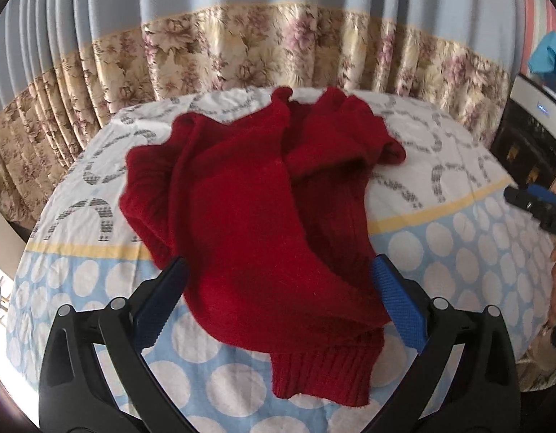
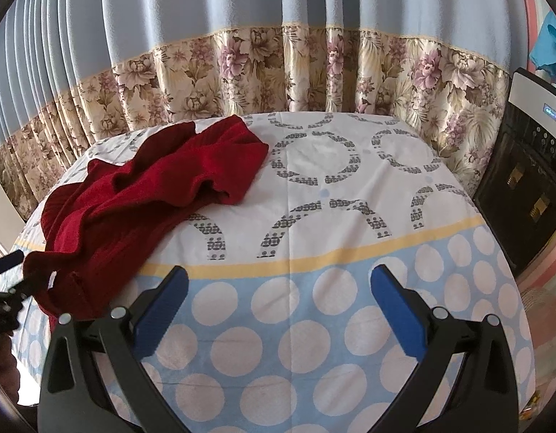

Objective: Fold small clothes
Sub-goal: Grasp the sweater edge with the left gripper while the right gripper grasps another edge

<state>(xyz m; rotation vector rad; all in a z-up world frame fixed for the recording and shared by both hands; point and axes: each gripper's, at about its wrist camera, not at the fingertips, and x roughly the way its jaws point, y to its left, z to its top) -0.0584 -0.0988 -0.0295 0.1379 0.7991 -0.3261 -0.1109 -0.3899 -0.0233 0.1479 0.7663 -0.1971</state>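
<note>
The red sweater (image 1: 263, 209) lies crumpled straight ahead of the left gripper (image 1: 278, 303), whose spread fingers straddle its near part, its ribbed hem (image 1: 325, 371) nearest; its length runs away from them. The right gripper (image 2: 278, 310), also spread, hangs well to the side over the patterned tablecloth (image 2: 350, 216), with curtains (image 2: 278, 65) behind.

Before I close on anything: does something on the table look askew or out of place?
Only the red sweater: it lies crumpled and twisted on the tablecloth, bunched at the far end, its ribbed hem toward the open left gripper. The right gripper is open over bare cloth. No damage visible.
</note>
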